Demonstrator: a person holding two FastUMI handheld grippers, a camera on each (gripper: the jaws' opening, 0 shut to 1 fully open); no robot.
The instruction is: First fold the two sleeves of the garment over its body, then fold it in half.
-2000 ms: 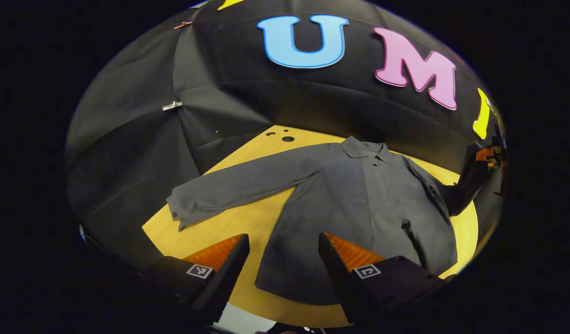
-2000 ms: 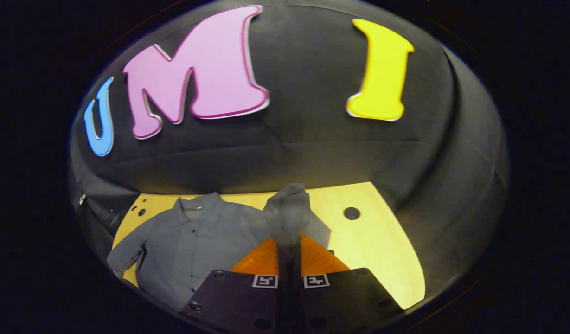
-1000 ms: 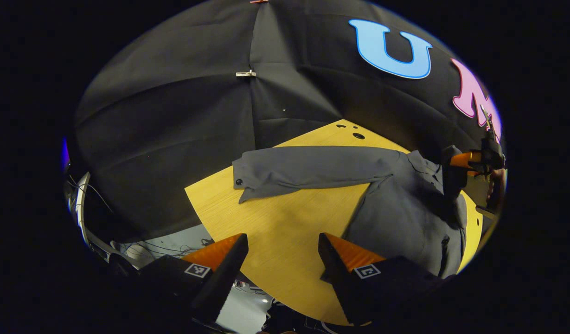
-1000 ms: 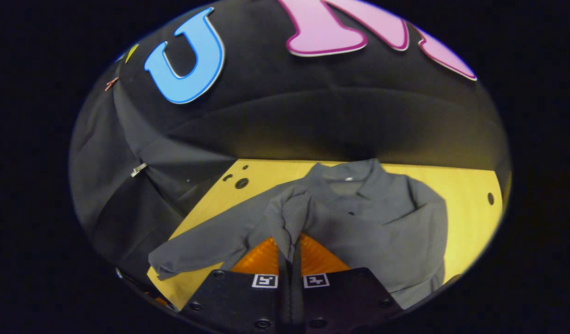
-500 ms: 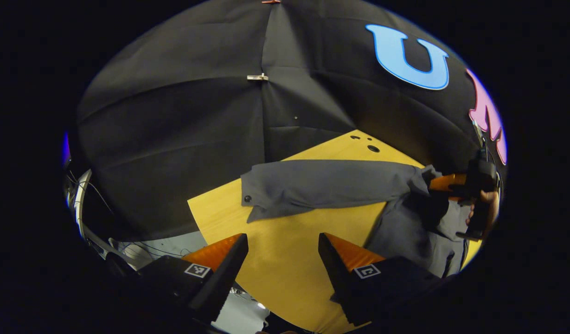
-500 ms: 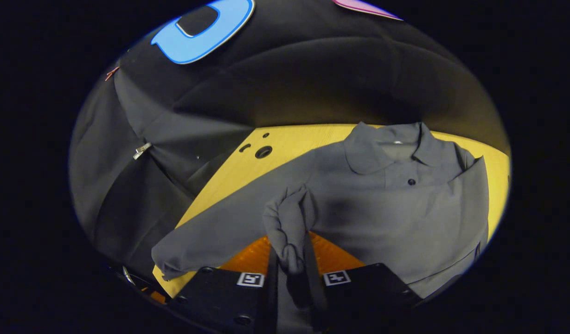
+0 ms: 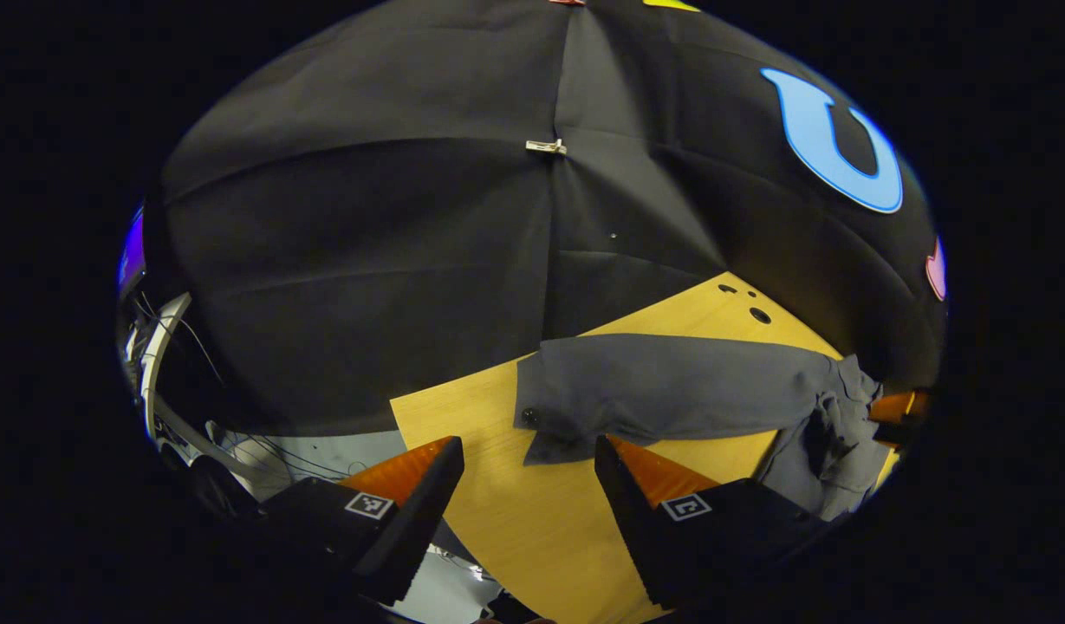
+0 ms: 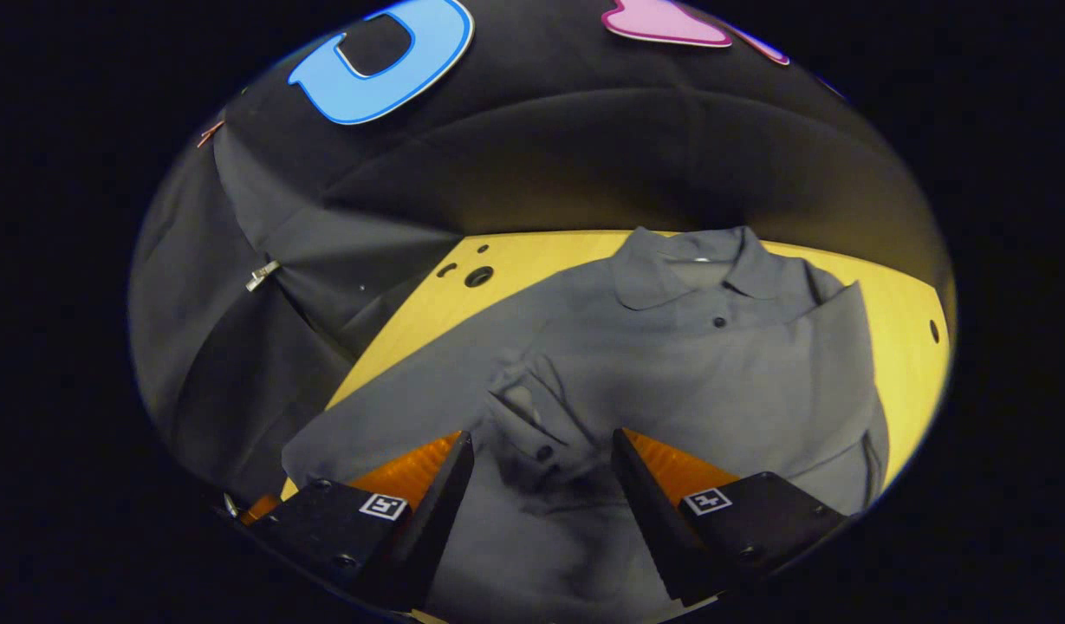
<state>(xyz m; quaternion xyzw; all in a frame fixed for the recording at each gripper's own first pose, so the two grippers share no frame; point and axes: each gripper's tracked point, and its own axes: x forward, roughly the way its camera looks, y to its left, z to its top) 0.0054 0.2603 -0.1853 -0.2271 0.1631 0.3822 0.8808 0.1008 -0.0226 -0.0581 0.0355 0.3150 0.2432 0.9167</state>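
Around me hangs the black cloth wall (image 7: 393, 243) of the booth, creased and pinned together at a seam by a small metal clip (image 7: 545, 147); the same clip (image 8: 261, 276) shows off to the side in my right gripper view. Below it sits the surface (image 7: 532, 537), a light yellow wood top with a few round holes (image 7: 759, 315) near its far corner. Warm light falls on the wood. Past its near edge I see a pale floor (image 7: 324, 451) with loose cables (image 7: 263, 451).
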